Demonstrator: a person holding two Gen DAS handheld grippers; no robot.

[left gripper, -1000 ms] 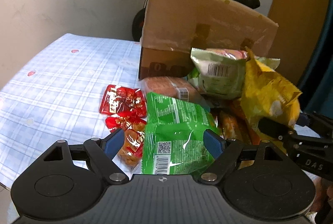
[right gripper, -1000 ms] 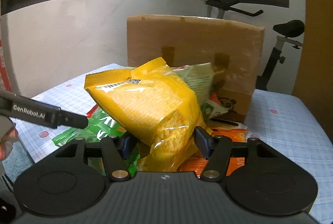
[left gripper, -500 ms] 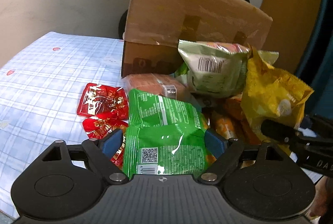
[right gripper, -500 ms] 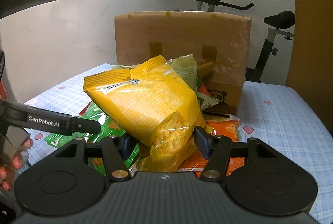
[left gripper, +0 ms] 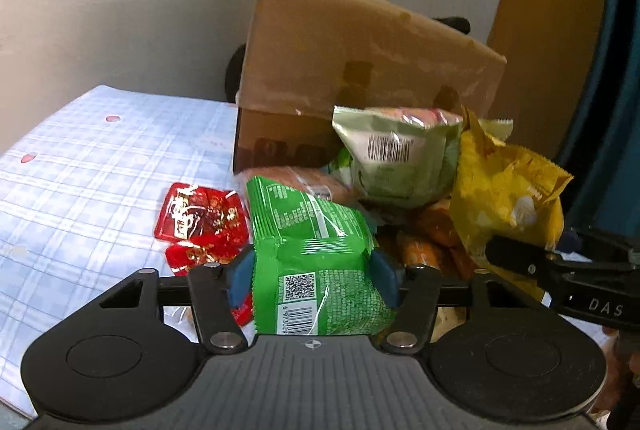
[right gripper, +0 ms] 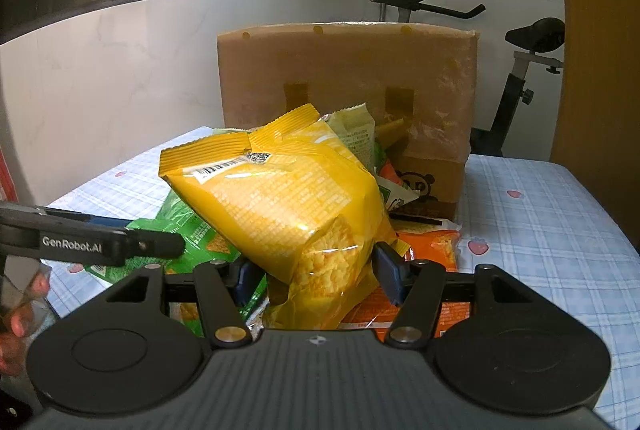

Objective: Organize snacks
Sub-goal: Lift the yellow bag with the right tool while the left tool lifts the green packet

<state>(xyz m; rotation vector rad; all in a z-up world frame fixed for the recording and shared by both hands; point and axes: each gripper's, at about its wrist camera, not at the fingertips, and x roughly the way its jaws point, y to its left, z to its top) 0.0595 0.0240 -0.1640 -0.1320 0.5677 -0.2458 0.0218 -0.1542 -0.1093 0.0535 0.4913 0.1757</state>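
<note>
My left gripper (left gripper: 314,276) is shut on a bright green snack bag (left gripper: 316,250), its blue pads pressing both sides. My right gripper (right gripper: 316,274) is shut on a yellow chip bag (right gripper: 280,206), which also shows at the right of the left wrist view (left gripper: 504,198). Behind both stands a tall cardboard box (left gripper: 360,70), also in the right wrist view (right gripper: 352,86). A pale green bag (left gripper: 396,158) rests on the snack pile in front of the box. Red candy packets (left gripper: 200,218) lie on the cloth to the left.
The table has a blue checked cloth (left gripper: 88,170). Orange packets (right gripper: 432,250) lie under the yellow bag. An exercise bike (right gripper: 520,70) stands behind the table. The left gripper's side (right gripper: 92,242) shows at the left of the right wrist view.
My left gripper has closed from open onto the bright green bag and lifted it a little. My right gripper keeps its hold on the yellow bag and has drawn back slightly.
</note>
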